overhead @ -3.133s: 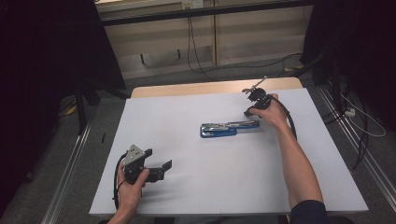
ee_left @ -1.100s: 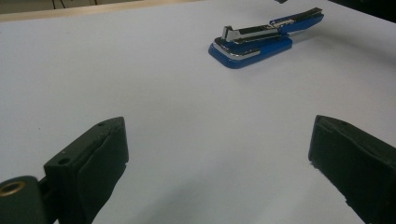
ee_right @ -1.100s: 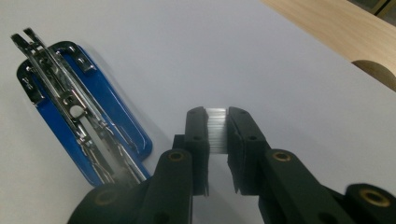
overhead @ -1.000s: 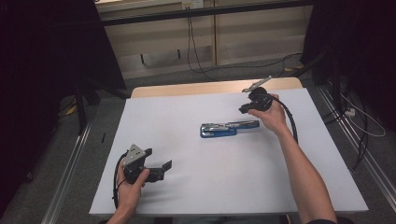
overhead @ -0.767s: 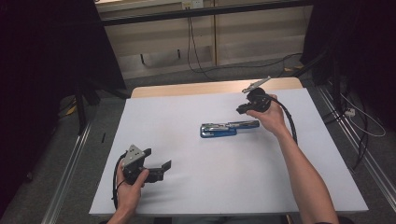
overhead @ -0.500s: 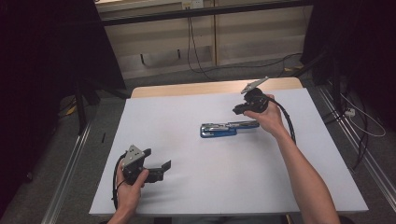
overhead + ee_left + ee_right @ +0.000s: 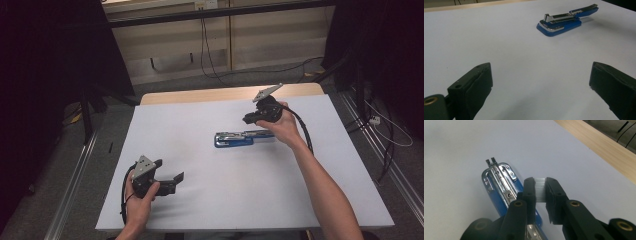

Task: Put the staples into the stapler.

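Observation:
A blue stapler (image 7: 234,138) lies flipped open on the white table top (image 7: 210,210), its metal staple channel facing up (image 7: 499,178). My right gripper (image 7: 249,119) hovers just above the stapler's right end, shut on a short silvery strip of staples (image 7: 539,190) pinched between its pads. Down at the front left my left gripper (image 7: 170,173) rests in a hand low over the table, open with nothing between its fingers (image 7: 477,82). It points toward the stapler (image 7: 564,21), which lies well ahead of it.
A strip of bare wooden table edge (image 7: 200,95) runs along the far side behind the white top. Metal rails (image 7: 75,175) flank the table, and cables (image 7: 380,125) lie on the floor to the right. Dark curtains stand on both sides.
My right gripper has drifted a little left and up over the stapler's end, still holding the staple strip. The left gripper and the stapler have stayed put.

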A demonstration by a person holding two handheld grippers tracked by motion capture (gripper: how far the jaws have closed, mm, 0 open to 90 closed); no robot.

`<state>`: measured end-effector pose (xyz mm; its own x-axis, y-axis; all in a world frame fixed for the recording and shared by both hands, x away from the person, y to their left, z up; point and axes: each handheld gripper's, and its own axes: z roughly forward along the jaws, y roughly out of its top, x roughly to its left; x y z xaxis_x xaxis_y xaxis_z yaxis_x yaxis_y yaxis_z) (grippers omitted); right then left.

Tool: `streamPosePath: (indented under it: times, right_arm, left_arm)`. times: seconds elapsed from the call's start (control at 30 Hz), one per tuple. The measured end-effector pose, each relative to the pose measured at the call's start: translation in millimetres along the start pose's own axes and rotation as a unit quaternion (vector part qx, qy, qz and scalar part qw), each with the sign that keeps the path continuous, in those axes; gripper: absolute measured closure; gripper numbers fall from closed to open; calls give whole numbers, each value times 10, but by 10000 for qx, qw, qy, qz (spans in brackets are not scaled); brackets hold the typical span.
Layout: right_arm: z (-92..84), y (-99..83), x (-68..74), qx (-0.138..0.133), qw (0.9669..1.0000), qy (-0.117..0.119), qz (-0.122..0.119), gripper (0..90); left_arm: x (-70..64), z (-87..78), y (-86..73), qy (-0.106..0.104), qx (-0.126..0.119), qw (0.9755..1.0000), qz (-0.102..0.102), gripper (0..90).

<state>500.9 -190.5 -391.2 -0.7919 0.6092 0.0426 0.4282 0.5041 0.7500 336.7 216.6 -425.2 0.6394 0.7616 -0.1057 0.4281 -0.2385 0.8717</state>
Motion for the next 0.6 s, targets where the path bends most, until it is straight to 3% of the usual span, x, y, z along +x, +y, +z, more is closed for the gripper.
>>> streamPosePath:
  times: [0.6]
  right_arm:
    - [130, 97, 148, -10, 9991, 361, -209, 794]
  left_arm:
    - [-3, -6, -13, -18, 30, 10000, -17, 50]
